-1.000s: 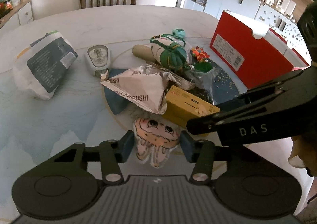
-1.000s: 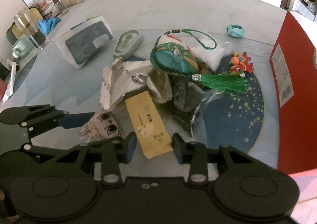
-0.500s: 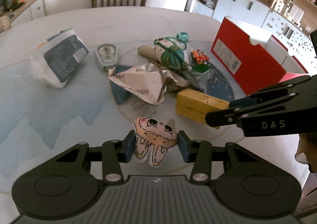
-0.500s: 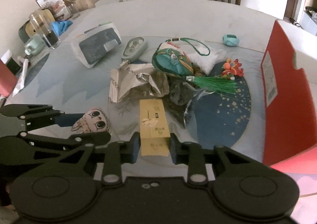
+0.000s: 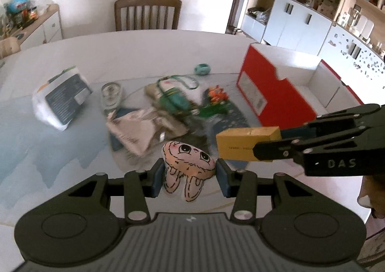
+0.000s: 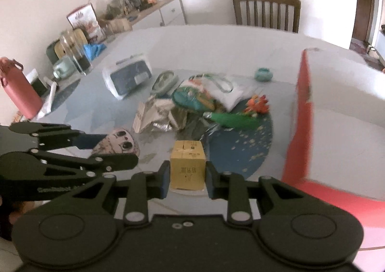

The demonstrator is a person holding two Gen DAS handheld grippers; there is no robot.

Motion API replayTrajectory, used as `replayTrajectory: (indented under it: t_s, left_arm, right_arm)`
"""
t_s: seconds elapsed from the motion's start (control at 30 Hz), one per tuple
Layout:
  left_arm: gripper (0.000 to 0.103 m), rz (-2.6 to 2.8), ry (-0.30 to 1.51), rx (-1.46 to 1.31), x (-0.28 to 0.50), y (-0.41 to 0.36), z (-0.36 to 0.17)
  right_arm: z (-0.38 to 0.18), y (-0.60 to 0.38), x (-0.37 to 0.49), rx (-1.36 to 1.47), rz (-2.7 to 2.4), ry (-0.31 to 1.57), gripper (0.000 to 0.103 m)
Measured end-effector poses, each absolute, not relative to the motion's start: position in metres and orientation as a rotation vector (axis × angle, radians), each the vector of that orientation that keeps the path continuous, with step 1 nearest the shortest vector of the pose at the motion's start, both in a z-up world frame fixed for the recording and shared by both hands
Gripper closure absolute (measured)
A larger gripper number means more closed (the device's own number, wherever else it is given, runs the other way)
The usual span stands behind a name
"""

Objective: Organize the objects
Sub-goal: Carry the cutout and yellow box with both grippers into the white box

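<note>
Pale marble bench [image 5: 144, 55] carries a loose heap of packets near its middle, a red box [image 5: 272, 93] standing open at its right edge. Left tongs [image 5: 189, 173] pinch a flat bunny-face plush [image 5: 187, 161] — pink, big-eyed, ears dangling — above the near edge. Right tongs [image 6: 186, 176] clamp a yellow carton [image 6: 187, 166], raised just beside it.

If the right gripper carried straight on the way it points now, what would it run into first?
Probably the crumpled foil bag in the clutter pile, dead ahead of the right gripper, which is shut on the yellow box. Depth is unclear, though, since the gripper looks raised.
</note>
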State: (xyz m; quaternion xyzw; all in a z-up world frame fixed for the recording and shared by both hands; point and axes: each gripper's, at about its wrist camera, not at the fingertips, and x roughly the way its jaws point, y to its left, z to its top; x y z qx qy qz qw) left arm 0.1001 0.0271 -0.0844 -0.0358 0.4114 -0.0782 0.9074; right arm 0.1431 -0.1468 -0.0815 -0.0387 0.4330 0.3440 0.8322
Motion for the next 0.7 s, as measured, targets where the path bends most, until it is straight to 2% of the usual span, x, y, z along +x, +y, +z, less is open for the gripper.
replayTrajectory:
  t_s: [0.37, 0.7]
  left_arm:
    - [0.058, -0.255, 0.783, -0.066, 0.124, -0.038, -0.043]
    - [0.058, -0.342, 0.769, -0.029, 0.170, -0.106, -0.029]
  right_arm:
    - [-0.036, -0.216, 0.153, -0.018, 0.685, 0.795, 0.076]
    - [-0.025, -0.276, 0.179, 0.017, 0.583, 0.736, 0.075]
